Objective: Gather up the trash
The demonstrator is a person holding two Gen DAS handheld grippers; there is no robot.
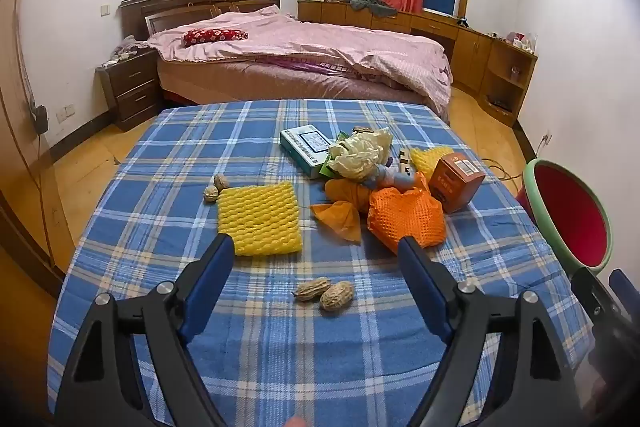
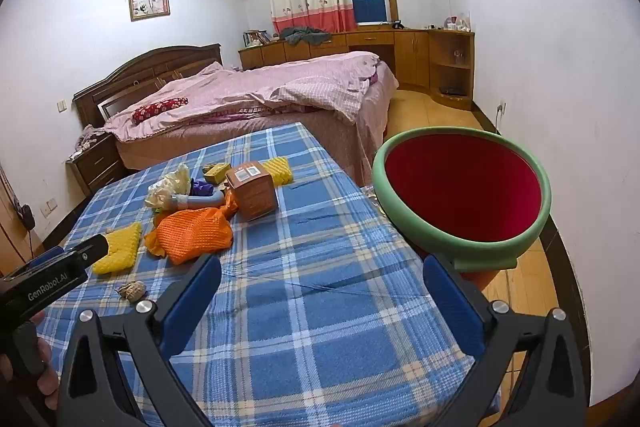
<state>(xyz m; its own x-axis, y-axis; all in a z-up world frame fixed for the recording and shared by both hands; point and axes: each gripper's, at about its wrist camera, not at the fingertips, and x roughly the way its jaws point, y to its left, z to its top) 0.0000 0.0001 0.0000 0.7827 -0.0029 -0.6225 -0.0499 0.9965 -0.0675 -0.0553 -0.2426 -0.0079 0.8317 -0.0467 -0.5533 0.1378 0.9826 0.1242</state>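
Observation:
Trash lies scattered on a table under a blue plaid cloth [image 1: 248, 355]. Two peanut shells [image 1: 324, 293] rest just inside my left gripper [image 1: 318, 253], which is open with nothing in its grip. Beyond it lie a yellow foam net [image 1: 258, 219], an orange foam net [image 1: 406, 215], an orange carton [image 1: 456, 181], a crumpled pale bag [image 1: 360, 151], a white-green box [image 1: 306, 147] and two walnuts [image 1: 216, 187]. My right gripper [image 2: 322, 267] is open over bare cloth. A green-rimmed bin with a red inside [image 2: 460, 251] stands tilted at the table's right edge, just past the right finger.
A bed with a pink quilt [image 1: 304, 55] stands behind the table, with a dark nightstand [image 1: 132, 87] to its left. Wooden cabinets [image 1: 472, 51] line the far wall. Wooden floor [image 2: 424, 115] shows beside the table on the right. A hand [image 2: 44, 371] holds the left gripper's handle.

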